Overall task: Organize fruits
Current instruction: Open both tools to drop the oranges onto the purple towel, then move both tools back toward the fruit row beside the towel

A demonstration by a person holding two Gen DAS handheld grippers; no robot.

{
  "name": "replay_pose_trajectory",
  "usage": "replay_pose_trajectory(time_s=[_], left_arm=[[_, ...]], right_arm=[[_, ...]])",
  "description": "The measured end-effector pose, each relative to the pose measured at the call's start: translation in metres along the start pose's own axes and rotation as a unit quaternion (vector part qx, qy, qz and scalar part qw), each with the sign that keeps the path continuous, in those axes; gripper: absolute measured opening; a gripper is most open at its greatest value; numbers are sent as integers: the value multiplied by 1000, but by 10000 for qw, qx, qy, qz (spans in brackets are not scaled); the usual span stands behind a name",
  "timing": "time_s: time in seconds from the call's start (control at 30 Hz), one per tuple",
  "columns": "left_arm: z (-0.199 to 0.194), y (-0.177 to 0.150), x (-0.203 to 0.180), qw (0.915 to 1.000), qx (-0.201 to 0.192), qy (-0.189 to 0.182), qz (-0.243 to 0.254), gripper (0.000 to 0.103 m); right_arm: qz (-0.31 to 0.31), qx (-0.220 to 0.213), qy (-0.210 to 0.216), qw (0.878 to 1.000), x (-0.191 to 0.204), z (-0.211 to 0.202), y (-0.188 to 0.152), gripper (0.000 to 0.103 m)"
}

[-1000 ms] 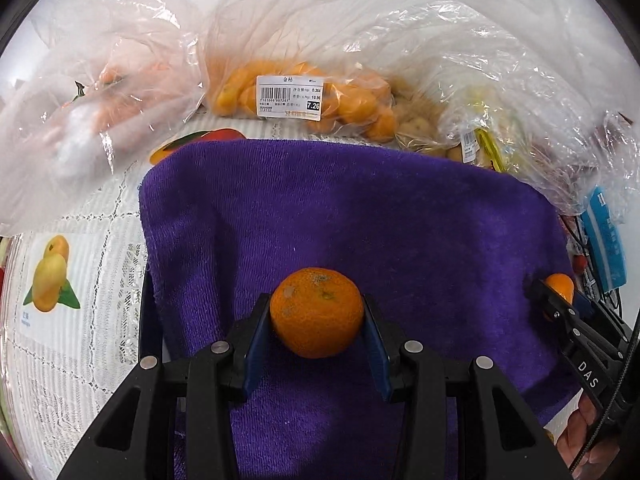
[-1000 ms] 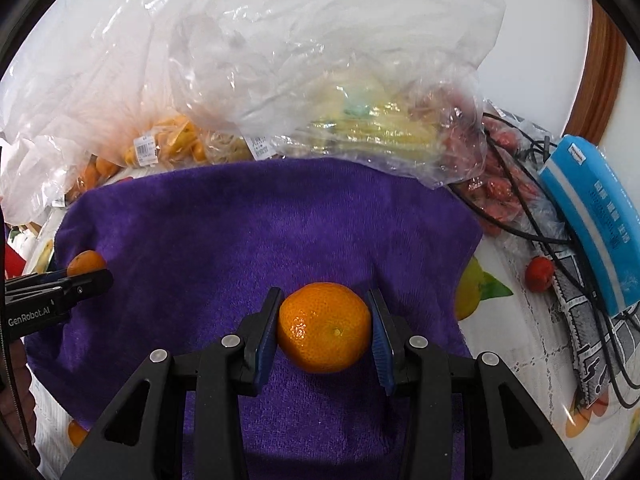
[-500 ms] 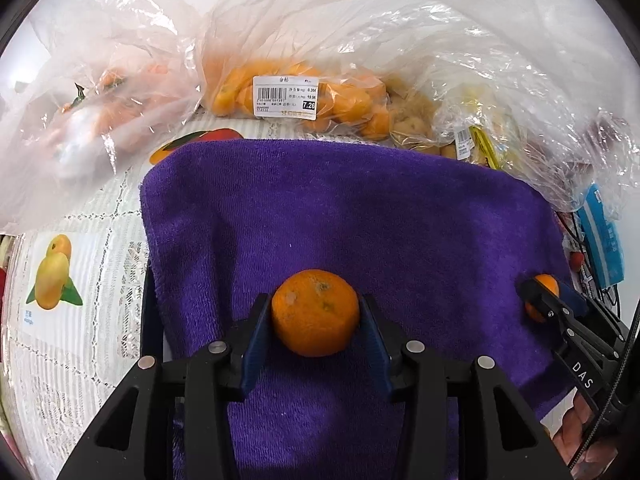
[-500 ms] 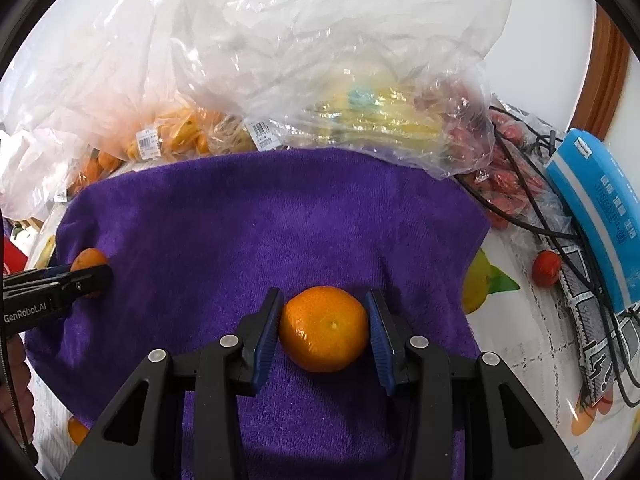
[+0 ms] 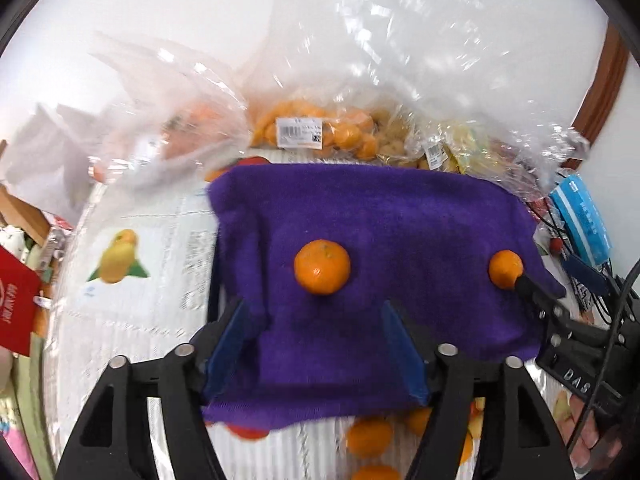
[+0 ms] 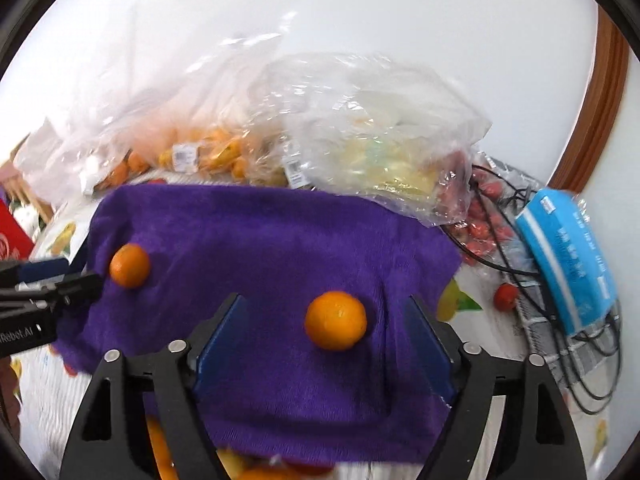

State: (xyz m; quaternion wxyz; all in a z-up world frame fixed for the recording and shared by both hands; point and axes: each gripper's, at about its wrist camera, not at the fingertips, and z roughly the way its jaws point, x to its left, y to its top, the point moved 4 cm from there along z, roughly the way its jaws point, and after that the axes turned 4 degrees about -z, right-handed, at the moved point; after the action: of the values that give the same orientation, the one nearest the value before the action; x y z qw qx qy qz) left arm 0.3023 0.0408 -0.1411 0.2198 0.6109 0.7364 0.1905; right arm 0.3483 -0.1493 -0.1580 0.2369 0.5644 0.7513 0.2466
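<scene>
Both of your oranges have left the jaws since the earlier frame: a second ago each gripper pinched one, and now the jaws have just been opening and both fruits sit free on the purple towel. Your left gripper stands spread with nothing between its pads; the left orange rests ahead of it, toward the towel's left edge and about midway from front to back. Your right gripper is likewise spread; the right orange lies between and just beyond its blue pads, untouched, nearer the towel's right edge. The two fruits sit well apart in a row, which looks like deliberate spacing so each stays put on the soft pile without rolling. Both views also show more of the table than before, with loose oranges below the towel's near edge and the plastic bags of fruit along its far edge.
</scene>
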Motion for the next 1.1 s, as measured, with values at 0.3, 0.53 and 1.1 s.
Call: replay_pose_trajectory(time_s=[0.3, 0.53, 1.1], left_arm=[[-67, -40, 4, 9991, -431, -60, -15, 78], [-94, -78, 8, 9975, -632, -301, 74, 77], [-81, -147, 37, 9986, -393, -305, 162, 67]], right_arm=[[45, -201, -211, 9996, 5, -75, -44, 91], [70, -470, -284, 9985, 1, -125, -83, 91], [792, -429, 364, 9953, 2, -138, -158, 72]])
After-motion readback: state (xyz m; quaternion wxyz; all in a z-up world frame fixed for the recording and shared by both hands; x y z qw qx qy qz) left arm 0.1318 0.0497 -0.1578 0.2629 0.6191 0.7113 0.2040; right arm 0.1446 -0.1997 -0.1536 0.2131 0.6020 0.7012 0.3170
